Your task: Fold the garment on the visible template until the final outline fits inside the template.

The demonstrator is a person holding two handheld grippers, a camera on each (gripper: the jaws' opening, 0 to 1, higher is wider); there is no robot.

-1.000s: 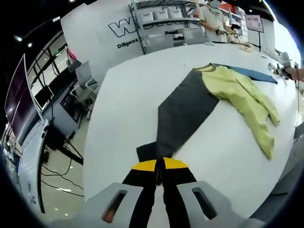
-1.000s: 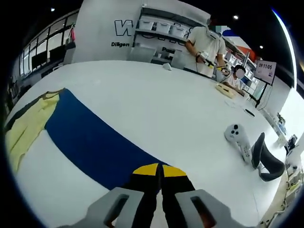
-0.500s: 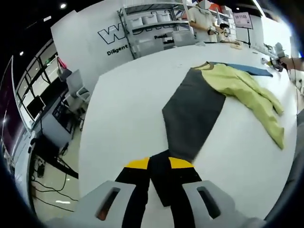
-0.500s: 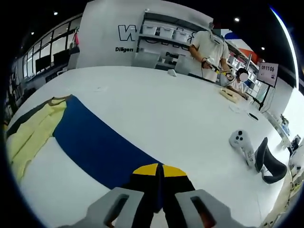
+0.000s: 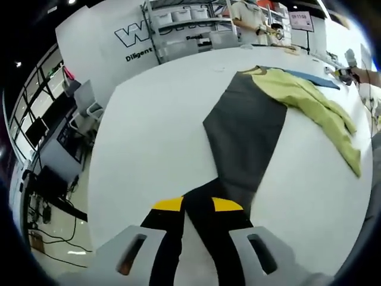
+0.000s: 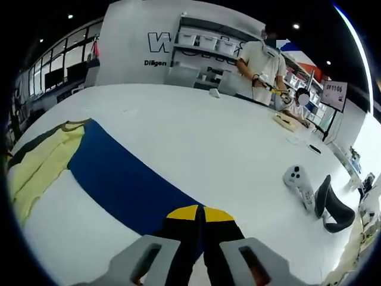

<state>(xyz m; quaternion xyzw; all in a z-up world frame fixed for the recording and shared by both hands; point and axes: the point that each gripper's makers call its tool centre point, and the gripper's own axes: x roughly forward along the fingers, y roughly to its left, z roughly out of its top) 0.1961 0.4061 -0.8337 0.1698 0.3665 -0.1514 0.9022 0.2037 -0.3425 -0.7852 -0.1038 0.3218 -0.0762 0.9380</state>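
Note:
A colour-blocked garment lies spread on the white table (image 5: pixel 149 143). Its dark grey part (image 5: pixel 247 128) runs from the collar toward my left gripper (image 5: pixel 198 205), whose yellow-tipped jaws stand apart with the narrow grey end lying between them. The yellow-green part (image 5: pixel 309 101) lies beside the grey, with one sleeve trailing to the right. In the right gripper view the blue part (image 6: pixel 119 176) stretches from the yellow-green part (image 6: pixel 33 170) to my right gripper (image 6: pixel 200 213), which is shut on the blue end. I cannot make out a template outline.
A white controller (image 6: pixel 299 183) and a black curved object (image 6: pixel 330 205) lie on the table to the right. A person (image 6: pixel 262 59) stands by shelves at the back. The table's edge, chairs (image 5: pixel 83 104) and floor lie to the left. A hand (image 5: pixel 357 74) shows at far right.
My left gripper's jaws, closed together on the grey end a second ago, have parted, and that view has shifted nearer over the grey fabric. The right gripper stays shut on the blue end.

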